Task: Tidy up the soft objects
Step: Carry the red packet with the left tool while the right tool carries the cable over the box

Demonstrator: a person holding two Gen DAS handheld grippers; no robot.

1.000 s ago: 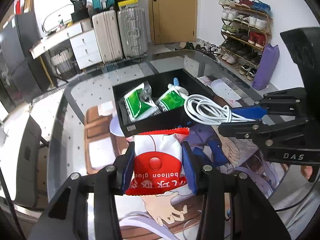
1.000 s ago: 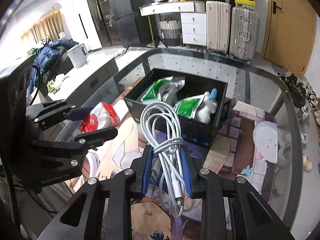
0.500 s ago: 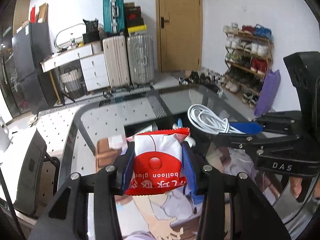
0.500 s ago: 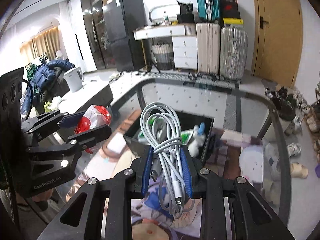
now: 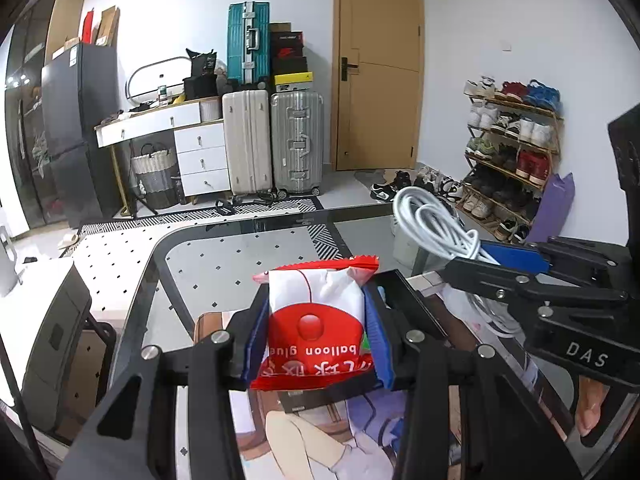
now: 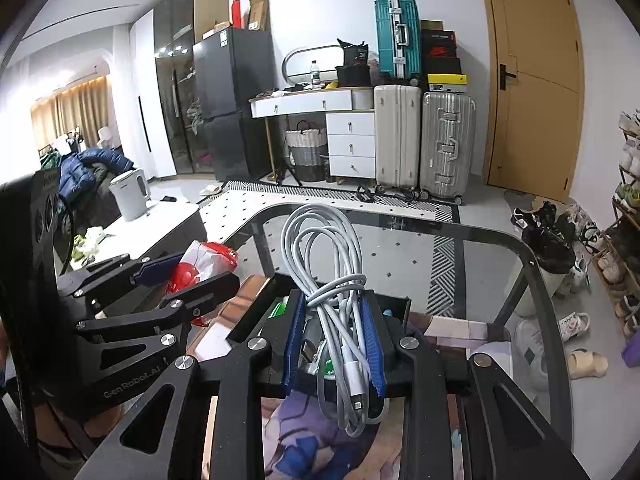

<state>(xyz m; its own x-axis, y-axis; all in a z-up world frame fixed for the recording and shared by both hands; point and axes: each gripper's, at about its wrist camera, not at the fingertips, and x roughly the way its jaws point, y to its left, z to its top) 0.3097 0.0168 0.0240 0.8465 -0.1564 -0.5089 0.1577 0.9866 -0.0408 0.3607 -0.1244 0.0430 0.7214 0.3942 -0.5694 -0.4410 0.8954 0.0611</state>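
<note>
Packet [image 5: 316, 328] of "balloon glue", red and white, sits pinched between the blue pads of the left gripper [image 5: 316, 332], print upside down to the camera, crimped top edge pointing to 12 o'clock. At 3 o'clock from it in the left wrist view, the right gripper [image 5: 496, 264] is seen side-on, clamped on a coiled white cable [image 5: 432, 220] whose loops rise toward 11 o'clock. In the right wrist view, cable [image 6: 340, 288] is squeezed between the blue pads [image 6: 370, 344], connector ends hanging toward 6 o'clock, loops standing up at 12 o'clock; left gripper [image 6: 188, 272] with the packet [image 6: 200, 260] at 9 o'clock. Both items are held off the glass table [image 6: 500, 240]. Just beyond the fingers lies a black bin [image 6: 256, 316]; green packets [image 6: 278, 310] inside, mostly hidden, so contents are unclear. Printed mat [image 5: 288, 432] lies under the glass at 6 o'clock. Farther out at 12 o'clock: suitcases [image 5: 296, 140], white drawer unit [image 5: 200, 160], wooden door [image 5: 378, 72]. Shoe rack [image 5: 508, 136] at 2 o'clock.
</note>
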